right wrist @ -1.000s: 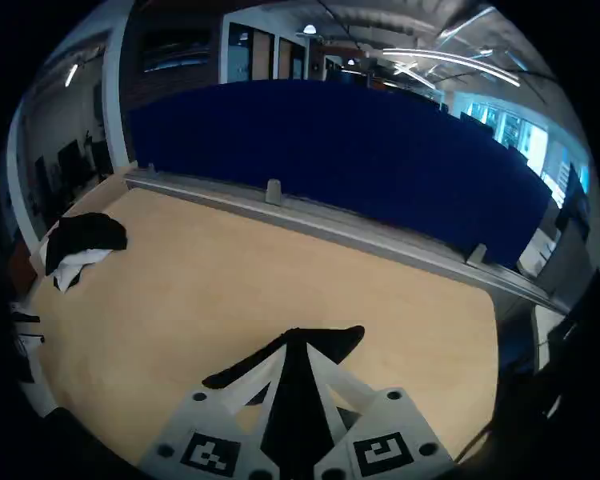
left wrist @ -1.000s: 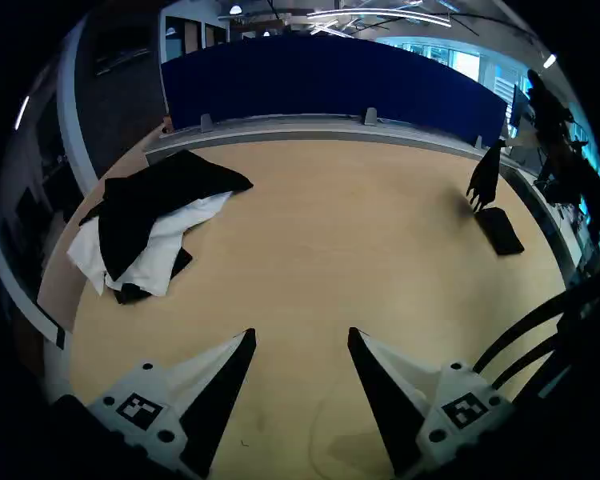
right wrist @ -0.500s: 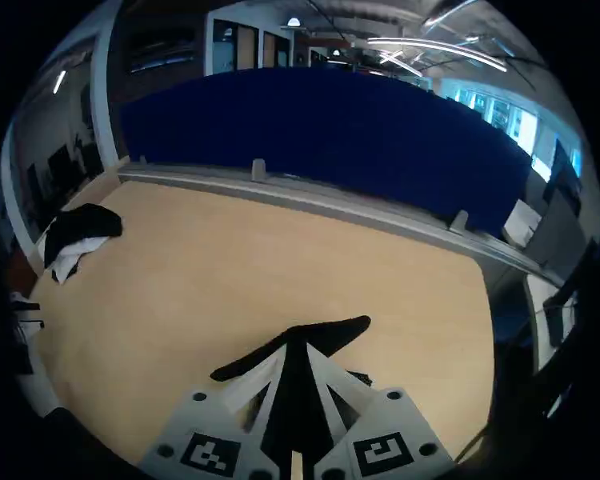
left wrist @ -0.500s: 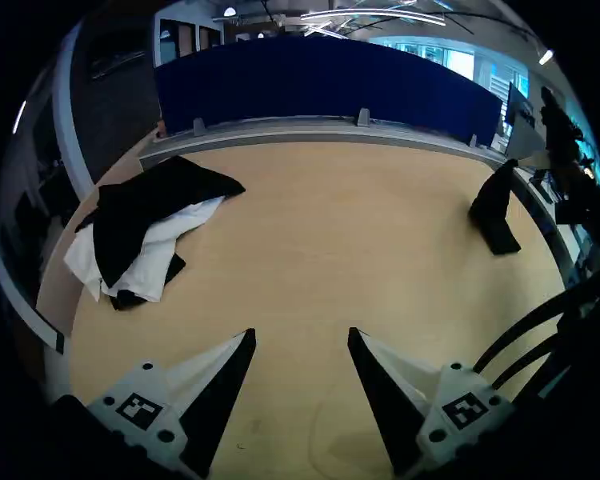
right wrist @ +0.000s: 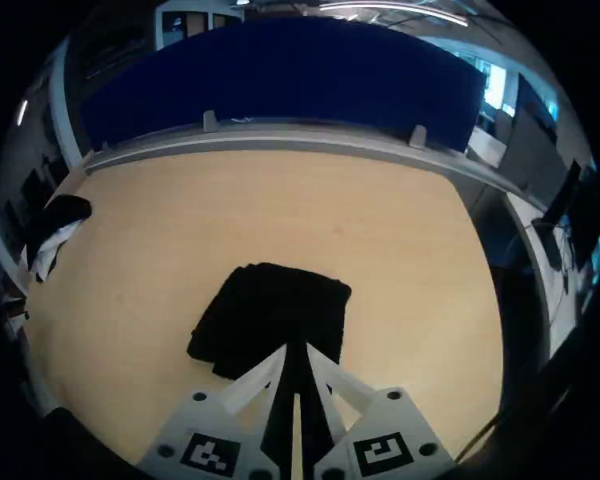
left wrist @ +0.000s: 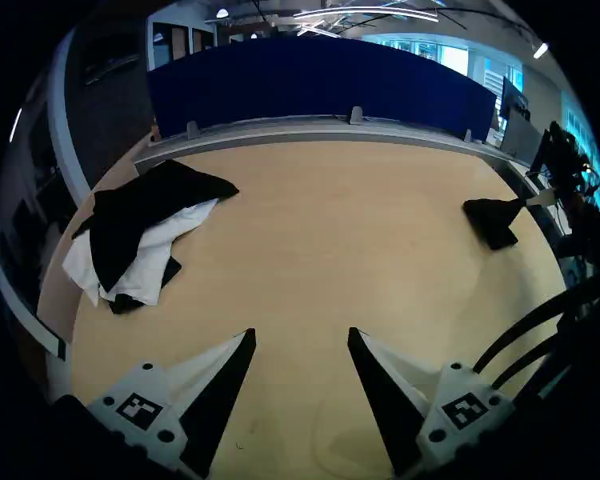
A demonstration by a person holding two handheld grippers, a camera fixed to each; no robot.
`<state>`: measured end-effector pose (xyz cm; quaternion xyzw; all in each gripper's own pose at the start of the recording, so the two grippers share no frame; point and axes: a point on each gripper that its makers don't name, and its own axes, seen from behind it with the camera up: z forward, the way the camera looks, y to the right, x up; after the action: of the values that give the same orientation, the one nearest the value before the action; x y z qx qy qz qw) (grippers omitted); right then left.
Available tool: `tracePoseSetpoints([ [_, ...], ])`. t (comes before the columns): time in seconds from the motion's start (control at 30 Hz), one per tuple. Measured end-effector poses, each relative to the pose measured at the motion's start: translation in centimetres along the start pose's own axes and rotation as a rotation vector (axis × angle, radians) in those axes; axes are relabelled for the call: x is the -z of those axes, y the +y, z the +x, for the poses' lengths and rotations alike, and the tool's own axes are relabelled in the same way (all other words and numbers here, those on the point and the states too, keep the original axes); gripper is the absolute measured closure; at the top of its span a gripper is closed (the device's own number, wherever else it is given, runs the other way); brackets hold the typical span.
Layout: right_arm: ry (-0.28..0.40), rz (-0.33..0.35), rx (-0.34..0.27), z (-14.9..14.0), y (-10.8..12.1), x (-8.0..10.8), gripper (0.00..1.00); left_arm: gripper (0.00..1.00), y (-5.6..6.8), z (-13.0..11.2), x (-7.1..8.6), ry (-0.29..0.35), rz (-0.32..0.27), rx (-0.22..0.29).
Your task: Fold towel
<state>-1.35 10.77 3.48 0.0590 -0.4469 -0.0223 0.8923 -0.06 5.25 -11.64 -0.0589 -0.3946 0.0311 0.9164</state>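
Towel (right wrist: 272, 320) first: a moment ago it hung in a peak from the right gripper (right wrist: 298, 348). Now it lies flat on the table (right wrist: 180, 224) as a small dark rectangle, so the fold looks laid and letting go seems all that's left. From the left, a heap of black and white cloths (left wrist: 136, 232) sits apart. The left gripper (left wrist: 300, 336) hovers over bare wood, fingers wide apart. The right gripper's fingers are pinched together on the folded piece's near edge. No brand or readable writing, just square coded markers (left wrist: 138, 410) on the grippers.
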Motion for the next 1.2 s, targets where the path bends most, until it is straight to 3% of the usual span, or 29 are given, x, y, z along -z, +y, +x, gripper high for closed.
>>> tracePoseSetpoints([
  [0.2, -0.051, -0.038, -0.043, -2.5, 1.2, -1.0, 0.98, 0.15, 0.0, -0.4, 0.1, -0.004, 0.004, -0.006],
  [0.7, -0.17, -0.103, -0.085, -7.4, 2.4, -3.7, 0.96, 0.15, 0.2, -0.5, 0.3, 0.001, 0.005, -0.01],
  [1.2, -0.197, -0.155, -0.117, -9.6, 3.7, -4.5, 0.77, 0.15, 0.4, -0.2, 0.0, 0.001, 0.008, -0.023],
])
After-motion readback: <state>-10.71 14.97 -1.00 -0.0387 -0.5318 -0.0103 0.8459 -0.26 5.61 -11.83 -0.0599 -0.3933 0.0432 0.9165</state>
